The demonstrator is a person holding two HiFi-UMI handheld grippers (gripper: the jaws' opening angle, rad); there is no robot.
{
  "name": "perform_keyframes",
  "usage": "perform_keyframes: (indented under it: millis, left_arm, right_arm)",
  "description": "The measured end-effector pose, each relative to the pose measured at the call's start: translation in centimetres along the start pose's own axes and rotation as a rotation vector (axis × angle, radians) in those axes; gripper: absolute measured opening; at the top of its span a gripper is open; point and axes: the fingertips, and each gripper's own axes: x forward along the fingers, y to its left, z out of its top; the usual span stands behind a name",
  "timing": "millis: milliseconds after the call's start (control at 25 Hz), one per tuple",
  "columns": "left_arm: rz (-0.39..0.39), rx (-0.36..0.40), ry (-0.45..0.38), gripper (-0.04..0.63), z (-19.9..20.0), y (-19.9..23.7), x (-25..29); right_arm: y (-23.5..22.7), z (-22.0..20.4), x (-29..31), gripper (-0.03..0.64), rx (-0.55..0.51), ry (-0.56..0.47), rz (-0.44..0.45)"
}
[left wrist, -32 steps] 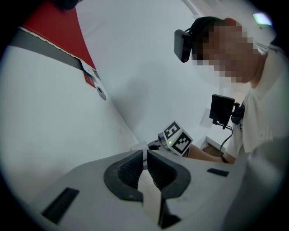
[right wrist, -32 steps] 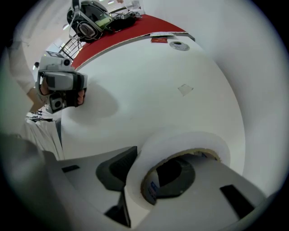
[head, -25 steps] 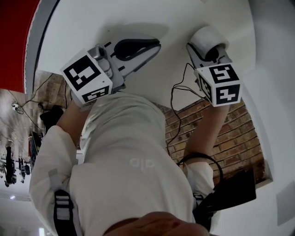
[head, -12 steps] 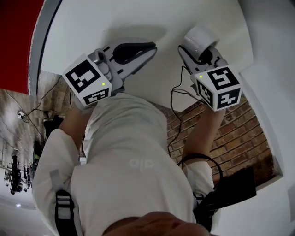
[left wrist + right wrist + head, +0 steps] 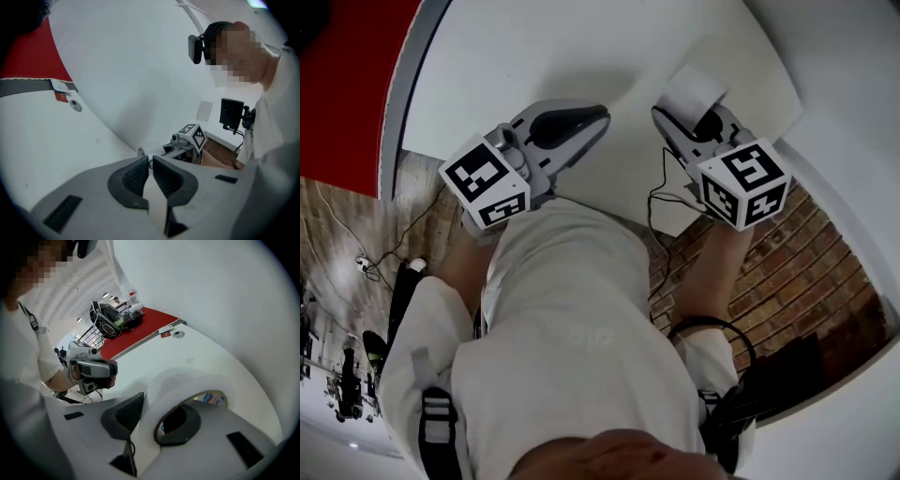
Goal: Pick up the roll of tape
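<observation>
Roll of tape point(image 5: 192, 383), white, is pinched by its wall in the right gripper point(image 5: 152, 423). One finger reaches into the core and the other presses on the outer face. These jaws have just been closing with the roll between them. In the head view the roll stands out just past the fingertips of that gripper, held over the white table point(image 5: 534, 56) near its curved edge. A black cable point(image 5: 659, 192) hangs down from behind those fingers, beside the marker cube point(image 5: 742, 183). The left gripper point(image 5: 150, 161) has its fingers brought together, with only a thin slit between the ribbed pads point(image 5: 136, 174) and nothing in it. In the head view it lies to the side of the right fingers, apart from them, its tips also out over the table. Behind both sets of fingers the person's white sleeves and clothing point(image 5: 572, 309) fill the frame. A brick-patterned floor point(image 5: 806, 272) shows below the right wrist, and a red floor point(image 5: 347, 84) lies off to the left of the left fingers, past the table's rim.
</observation>
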Motion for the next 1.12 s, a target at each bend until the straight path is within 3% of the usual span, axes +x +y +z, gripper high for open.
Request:
perform_keyframes:
  millis: [1120]
  left_arm:
    - [0.023, 0.317, 0.039, 0.011, 2.5, -19.2, 0.8]
  right_arm:
    - [7.7, 0.5, -19.5, 0.114, 0.040, -0.577, 0.115]
